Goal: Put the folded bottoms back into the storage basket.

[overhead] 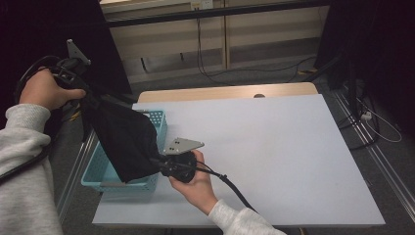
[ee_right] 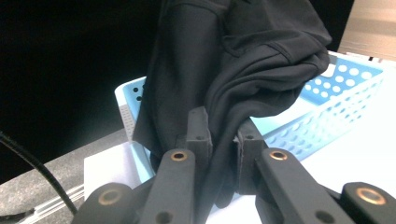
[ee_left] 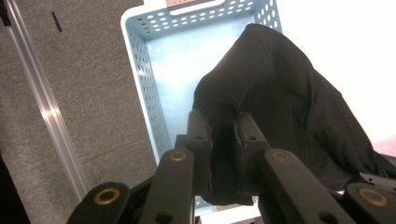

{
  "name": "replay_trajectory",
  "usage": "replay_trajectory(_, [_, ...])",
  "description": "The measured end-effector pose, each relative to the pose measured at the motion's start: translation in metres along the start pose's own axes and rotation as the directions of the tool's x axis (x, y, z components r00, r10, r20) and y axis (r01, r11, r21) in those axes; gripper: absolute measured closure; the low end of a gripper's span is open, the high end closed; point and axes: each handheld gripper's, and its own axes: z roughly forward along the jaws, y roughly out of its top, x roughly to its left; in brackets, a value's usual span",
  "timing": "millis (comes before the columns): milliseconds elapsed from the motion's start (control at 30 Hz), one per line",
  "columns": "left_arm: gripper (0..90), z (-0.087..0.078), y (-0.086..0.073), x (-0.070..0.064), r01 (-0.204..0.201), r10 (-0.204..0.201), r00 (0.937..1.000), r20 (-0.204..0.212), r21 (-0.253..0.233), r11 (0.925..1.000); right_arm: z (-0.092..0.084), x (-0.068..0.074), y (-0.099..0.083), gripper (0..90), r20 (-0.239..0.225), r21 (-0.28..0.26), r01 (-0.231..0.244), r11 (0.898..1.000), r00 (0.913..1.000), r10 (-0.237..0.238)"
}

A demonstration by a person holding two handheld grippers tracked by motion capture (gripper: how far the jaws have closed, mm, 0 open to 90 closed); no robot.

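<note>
While both grippers clench the black garment (overhead: 125,142), it stretches from the left gripper (overhead: 80,90) at ten o'clock to the right gripper (overhead: 164,164) at four, above the blue basket (overhead: 159,122).

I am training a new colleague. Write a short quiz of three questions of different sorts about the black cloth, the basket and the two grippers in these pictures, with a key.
1. True or false: the black cloth lies flat on the table.
2. Multiple choice: what holds the cloth? A) the left gripper alone B) the right gripper alone C) both grippers
3. Short answer: where does the blue basket stand, as the high view shows it?

Key
1. False: it hangs stretched between the two grippers, over the basket.
2. C: each pair of jaws is shut on a fold of it.
3. At the table's left edge, under the cloth.
</note>
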Motion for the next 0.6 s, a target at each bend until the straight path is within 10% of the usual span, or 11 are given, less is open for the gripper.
replay_trajectory(600, [79.5, 0.023, 0.005, 0.017, 0.016, -0.016, 0.9997, -0.016, -0.023, 0.9996, 0.027, 0.013, -0.006, 80.1, -0.012, 0.018, 0.005, 1.000, 0.9999, -0.005])
